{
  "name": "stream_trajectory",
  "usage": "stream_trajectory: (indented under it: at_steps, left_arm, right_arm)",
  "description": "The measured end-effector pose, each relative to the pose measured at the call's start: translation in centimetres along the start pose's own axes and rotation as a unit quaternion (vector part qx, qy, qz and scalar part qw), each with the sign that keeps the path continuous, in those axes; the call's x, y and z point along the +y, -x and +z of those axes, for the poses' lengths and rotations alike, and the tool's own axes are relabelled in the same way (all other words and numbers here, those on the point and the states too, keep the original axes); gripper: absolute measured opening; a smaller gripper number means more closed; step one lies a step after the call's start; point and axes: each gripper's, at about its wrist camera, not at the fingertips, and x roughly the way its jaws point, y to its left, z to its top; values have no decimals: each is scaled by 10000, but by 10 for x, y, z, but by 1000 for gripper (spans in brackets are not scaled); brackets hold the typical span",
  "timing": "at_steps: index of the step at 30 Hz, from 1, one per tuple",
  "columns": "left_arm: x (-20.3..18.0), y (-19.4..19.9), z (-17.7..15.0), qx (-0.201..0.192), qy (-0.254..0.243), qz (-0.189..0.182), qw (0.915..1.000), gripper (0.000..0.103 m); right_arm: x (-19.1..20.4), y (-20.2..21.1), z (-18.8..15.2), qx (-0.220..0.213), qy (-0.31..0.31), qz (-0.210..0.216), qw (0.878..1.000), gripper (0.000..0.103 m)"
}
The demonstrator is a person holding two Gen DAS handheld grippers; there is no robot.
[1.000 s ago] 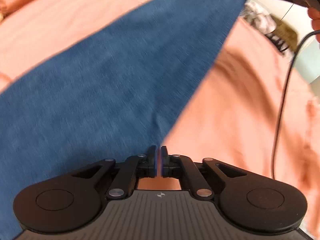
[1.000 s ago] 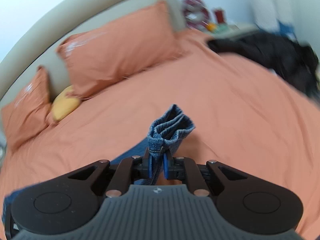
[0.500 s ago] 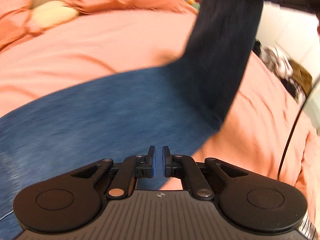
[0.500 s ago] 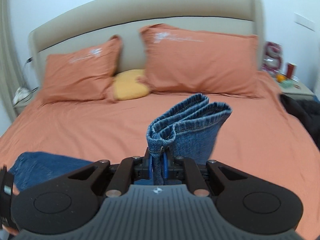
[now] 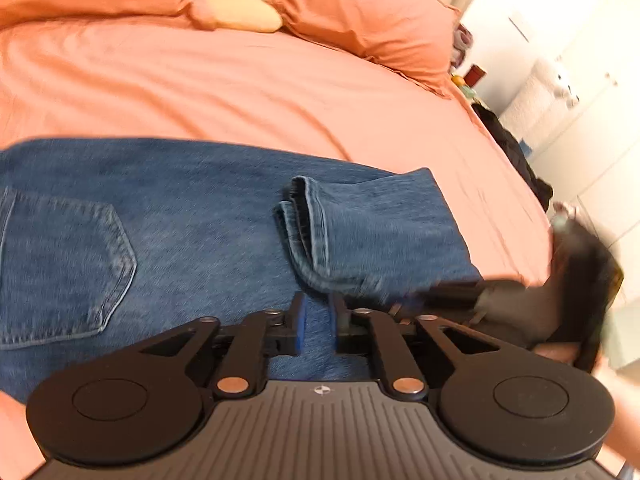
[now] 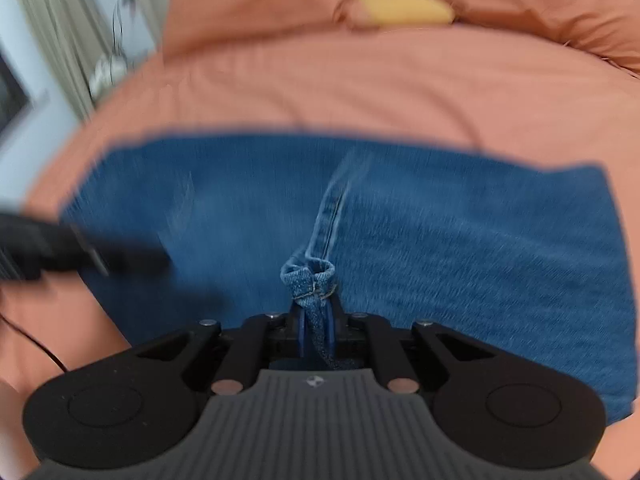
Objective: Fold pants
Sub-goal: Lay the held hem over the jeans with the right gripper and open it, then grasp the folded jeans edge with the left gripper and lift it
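Denim pants (image 5: 192, 248) lie flat across the orange bed (image 5: 240, 92), the leg hems (image 5: 308, 232) folded over toward the seat. The right hand-held gripper (image 6: 316, 320) pinches the hem corner, while the left hand-held gripper (image 5: 318, 320) hovers parted and empty; next, I judge, comes releasing and smoothing, and no containers show

My bed (image 5: 280, 92) wears an orange sheet. The jeans (image 5: 192, 224) lie flat across it, leg ends folded back over themselves. Beyond the jeans, at the headboard, two orange pillows (image 5: 360, 12) flank a small yellow cushion (image 5: 236, 0). Right of the jeans, dark clothing (image 5: 516, 156) lies at the bed's edge.
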Motion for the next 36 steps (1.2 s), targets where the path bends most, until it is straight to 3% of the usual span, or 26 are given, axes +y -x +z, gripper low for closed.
stream_trajectory:
  at_steps: [3, 5, 6, 8, 13, 19, 22, 25, 26, 27, 28, 30, 32, 34, 36]
  left_arm:
    - [12, -3, -1, -24, 282, -158, 9995, 34]
    - [18, -11, 0, 15, 426, -257, 9988, 40]
    - [23, -17, 0, 36, 508, -283, 9983, 42]
    - [25, -24, 2, 40, 676, -337, 9971, 50]
    - [33, -48, 13, -73, 1040, -505, 9933, 52]
    - [38, -88, 31, -262, 1527, -644, 9858, 58]
    - [41, -106, 37, -357, 1596, -567, 9849, 58]
    - [43, -124, 38, -271, 1736, -562, 9828, 55]
    - [43, -127, 38, -251, 1719, -514, 9835, 48]
    - [40, -127, 38, -280, 1624, -440, 9853, 38]
    - [36, -127, 38, -333, 1483, -368, 9877, 20]
    - [22, -119, 41, -589, 1024, -199, 9928, 18]
    - [-6, -106, 44, -875, 99, -1, 9961, 14]
    - [-31, -89, 47, -1108, -644, 83, 9917, 14]
    - [-43, -77, 54, -1066, -905, 178, 9900, 14]
  right_arm:
    - [3, -13, -13, 85, 28, -34, 10000, 13]
    - [0, -12, -14, 48, -129, 112, 9998, 25]
    - [0, -10, -13, 43, -190, 250, 9995, 37]
    - [-2, -8, -7, 32, -223, 380, 9990, 42]
    - [-15, 18, -3, -364, -270, 313, 9985, 54]
    - [-65, 37, 2, -621, -273, -1084, 9918, 51]
    - [-103, 52, -2, -735, -528, -1383, 9862, 42]
    - [-136, 66, -7, -735, -656, -1664, 9811, 41]
    - [-145, 67, -8, -727, -671, -1728, 9800, 40]
    - [-153, 71, -12, -724, -689, -1781, 9789, 40]
    - [-160, 69, -11, -708, -716, -1819, 9781, 40]
    - [-172, 69, -15, -655, -754, -1859, 9775, 37]
    - [-180, 68, -17, -607, -756, -1897, 9770, 36]
    - [-187, 64, -14, -599, -747, -1945, 9762, 33]
    - [-193, 67, -12, -635, -735, -1929, 9764, 31]
